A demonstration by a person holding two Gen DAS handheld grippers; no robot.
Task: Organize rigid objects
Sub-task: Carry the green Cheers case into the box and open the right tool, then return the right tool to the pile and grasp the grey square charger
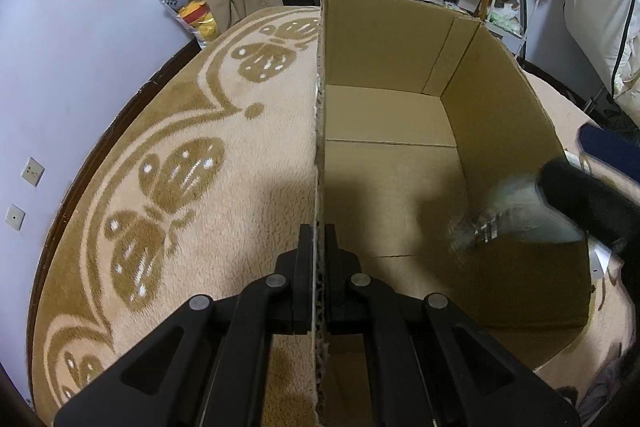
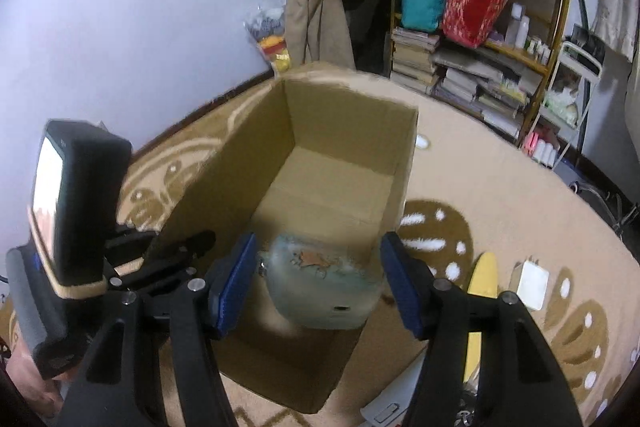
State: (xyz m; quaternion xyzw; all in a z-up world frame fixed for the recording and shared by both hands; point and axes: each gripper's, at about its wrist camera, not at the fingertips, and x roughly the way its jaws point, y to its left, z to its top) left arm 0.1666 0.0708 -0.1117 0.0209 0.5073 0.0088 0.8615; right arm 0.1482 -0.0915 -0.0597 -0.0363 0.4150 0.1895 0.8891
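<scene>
In the left wrist view, our left claw (image 1: 318, 259) sits at the lower centre of the frame, clenched on the near-left wall of the cardboard box (image 1: 384, 163), its two black fingers pinching the corrugated edge from either side. The box stands open on the patterned rug (image 1: 168, 163), and its floor looks bare apart from what comes in at the right edge: a pale, blurred translucent container (image 1: 516, 211) hanging inside the box, with the dark bulk of the other tool behind it.

In the right wrist view, our right claw (image 2: 318, 275) fills the lower centre, its blue-padded fingers (image 2: 236, 283) standing either side of the translucent container (image 2: 324, 283). The left pad seems to touch it; on the right we cannot tell through the blur whether the pad presses or a sliver of gap remains, so we cannot say whether the grip holds. The container hangs just inside the near end of the box (image 2: 332, 163). At the lower right of the frame, a yellow object (image 2: 482, 279) and a white block (image 2: 530, 285) lie on the rug outside the box.

We judge the step in hand to be placing the first item. The next move calls for lowering it to the box floor, spreading the fingers, then fetching the pieces on the rug while the left claw steadies the wall.
</scene>
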